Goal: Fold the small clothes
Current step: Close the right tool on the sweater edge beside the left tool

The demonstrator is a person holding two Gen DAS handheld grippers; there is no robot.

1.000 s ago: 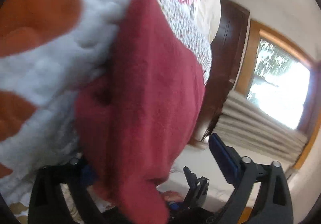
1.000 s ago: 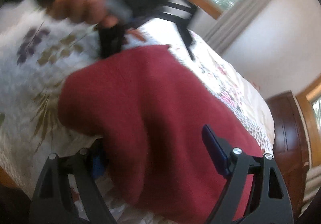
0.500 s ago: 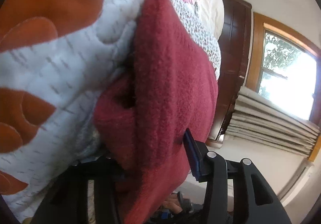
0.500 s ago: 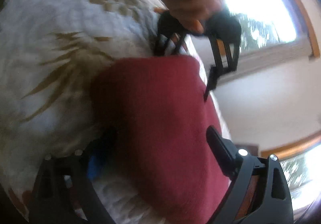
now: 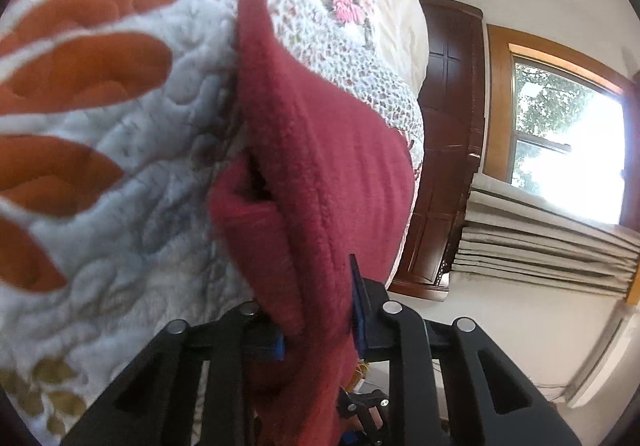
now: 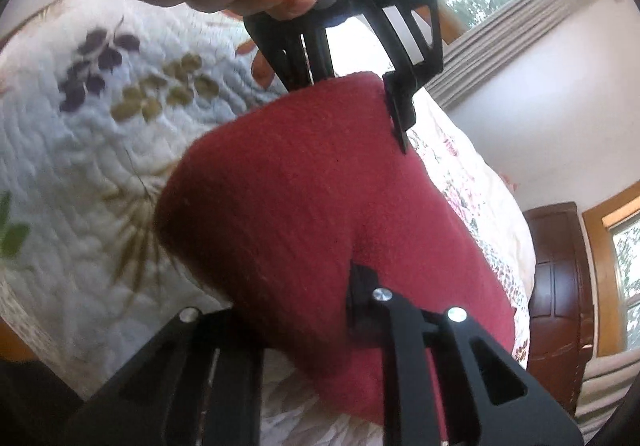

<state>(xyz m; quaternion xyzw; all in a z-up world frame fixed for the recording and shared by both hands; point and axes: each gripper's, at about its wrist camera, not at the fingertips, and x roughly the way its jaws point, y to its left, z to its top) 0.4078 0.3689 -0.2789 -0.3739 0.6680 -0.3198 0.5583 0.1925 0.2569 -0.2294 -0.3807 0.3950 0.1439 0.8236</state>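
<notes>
Quilted bedspread (image 5: 160,174), red garment (image 5: 328,166) pinched in left claw (image 5: 318,330), right claw (image 6: 308,310) clamping it

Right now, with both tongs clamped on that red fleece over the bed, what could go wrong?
1. The left tongs pinch a bunched double layer of the red fleece, so one layer might slip free.
2. The right tongs grip only an edge; pulling apart could drag it out.
3. The fleece sags onto the quilt, so the fold may crease unevenly.

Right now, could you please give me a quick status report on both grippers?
Left gripper shut on dark red fleece garment. Right gripper shut on its other edge. Garment partly folded over floral quilted bedspread. Nothing in the way.
</notes>
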